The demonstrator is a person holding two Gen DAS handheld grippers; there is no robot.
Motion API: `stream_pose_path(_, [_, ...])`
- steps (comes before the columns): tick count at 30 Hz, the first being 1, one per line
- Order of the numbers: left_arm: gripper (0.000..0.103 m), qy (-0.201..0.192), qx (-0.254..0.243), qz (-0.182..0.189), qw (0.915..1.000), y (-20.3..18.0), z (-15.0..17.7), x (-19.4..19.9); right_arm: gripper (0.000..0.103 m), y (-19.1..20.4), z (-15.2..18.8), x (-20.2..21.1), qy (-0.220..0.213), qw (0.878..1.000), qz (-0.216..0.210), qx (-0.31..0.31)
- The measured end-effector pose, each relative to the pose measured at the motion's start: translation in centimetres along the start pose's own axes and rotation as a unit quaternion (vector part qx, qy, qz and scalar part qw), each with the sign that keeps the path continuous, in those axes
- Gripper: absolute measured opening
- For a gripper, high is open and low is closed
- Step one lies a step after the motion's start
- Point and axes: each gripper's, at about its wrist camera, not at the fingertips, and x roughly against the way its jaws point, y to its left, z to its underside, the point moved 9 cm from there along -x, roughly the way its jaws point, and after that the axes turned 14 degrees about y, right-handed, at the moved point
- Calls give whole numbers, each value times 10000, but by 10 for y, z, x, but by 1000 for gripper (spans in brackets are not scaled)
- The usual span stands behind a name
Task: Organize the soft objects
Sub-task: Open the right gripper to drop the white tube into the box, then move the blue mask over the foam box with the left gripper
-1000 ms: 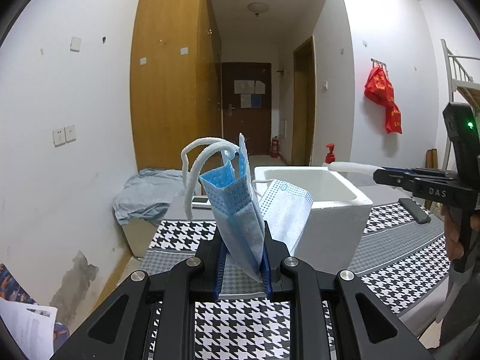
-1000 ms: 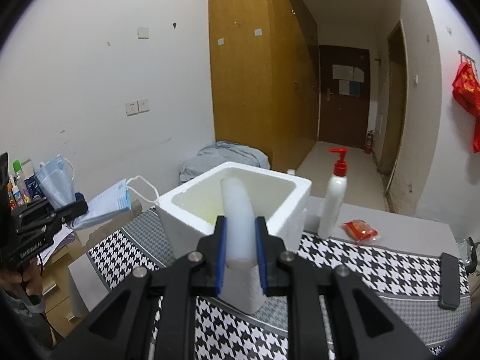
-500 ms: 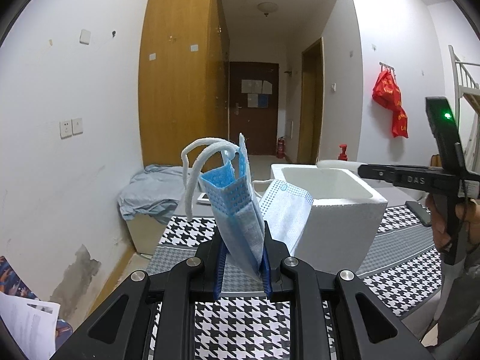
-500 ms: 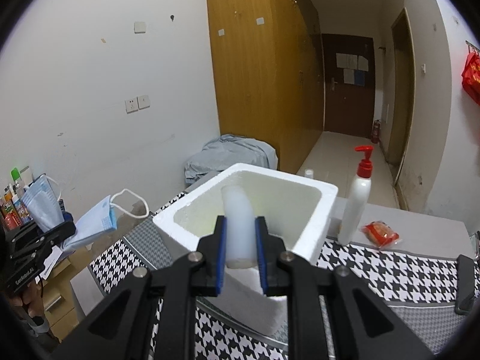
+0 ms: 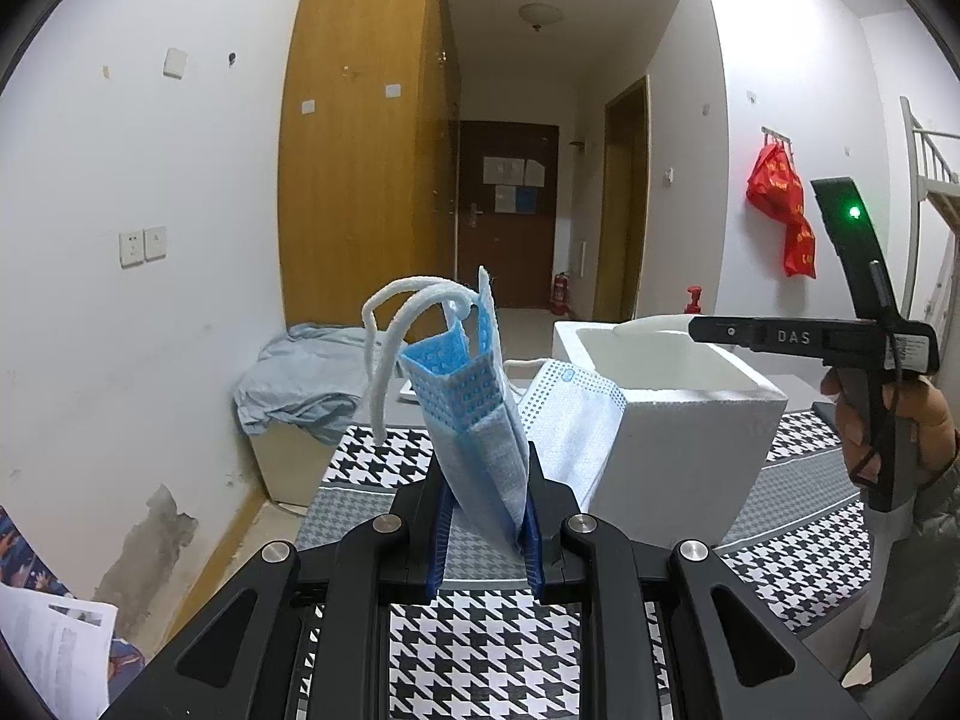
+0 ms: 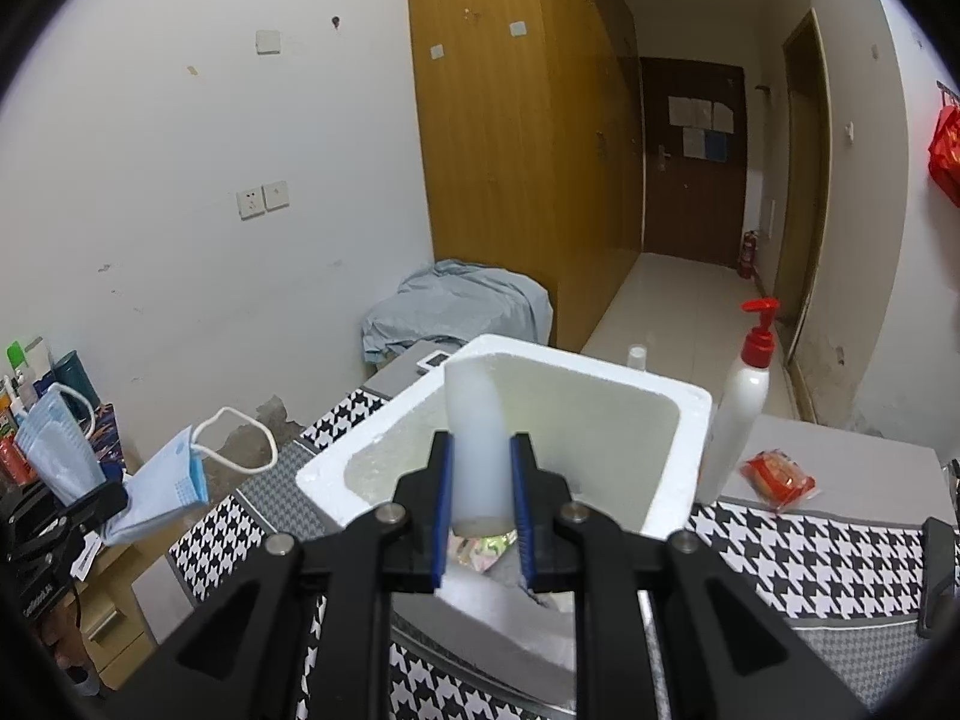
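Note:
My left gripper [image 5: 485, 516] is shut on blue face masks [image 5: 480, 414], held upright in the air left of the white foam box [image 5: 672, 414]. The masks also show in the right wrist view [image 6: 156, 480]. My right gripper [image 6: 480, 504] is shut on a white foam strip [image 6: 474, 438] and hovers over the open foam box [image 6: 684, 420]. The strip [image 5: 654, 322] and right gripper [image 5: 780, 336] show above the box's rim in the left wrist view. A colourful item [image 6: 480, 549] lies inside the box below the strip.
A houndstooth cloth [image 6: 810, 552] covers the table. A white pump bottle with a red top [image 6: 735, 414] and a red snack packet [image 6: 777, 477] stand right of the box. A black remote [image 6: 939, 564] lies at the far right. A shelf of bottles [image 6: 24, 378] is at the left.
My right gripper has moved forward and higher over the foam box with the strip, so the box's inside shows. The left gripper has kept its hold on the masks and shifted slightly.

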Motion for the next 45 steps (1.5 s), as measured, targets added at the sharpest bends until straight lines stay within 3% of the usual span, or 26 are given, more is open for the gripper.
stream_pose_path(5, [21,34,3,12,10000,3,-1,-4,22,-2,-2,-7,68,9999,83,-40])
stream_pose_path(8, [21,27,25,3,10000,6,-2,-5,28,-2,-2,-11,96,9999,137,-28])
stream_pose_path(9, [21,26,36,-8,10000,7,-3,-6,38,-1,-2,-12,100,9998,148,12])
stream_pose_path(10, [21,33,51,-17,10000,9,-3,-7,58,0,-2,-12,99,9998,171,43])
stream_pose_path(12, [21,44,102,-36,9999,12,-4,-8,85,1,-2,-11,44,9996,282,45])
stream_pose_path(13, [21,48,113,-42,9999,13,-4,-9,93,1,-2,-10,6,9995,319,63])
stream_pose_path(34, [21,-14,204,169,9996,18,-26,-12,96,7,3,-5,-27,9999,114,5])
stream_pose_path(45, [21,-103,-154,544,9983,-22,-44,-10,97,-4,20,26,-241,9995,200,-68])
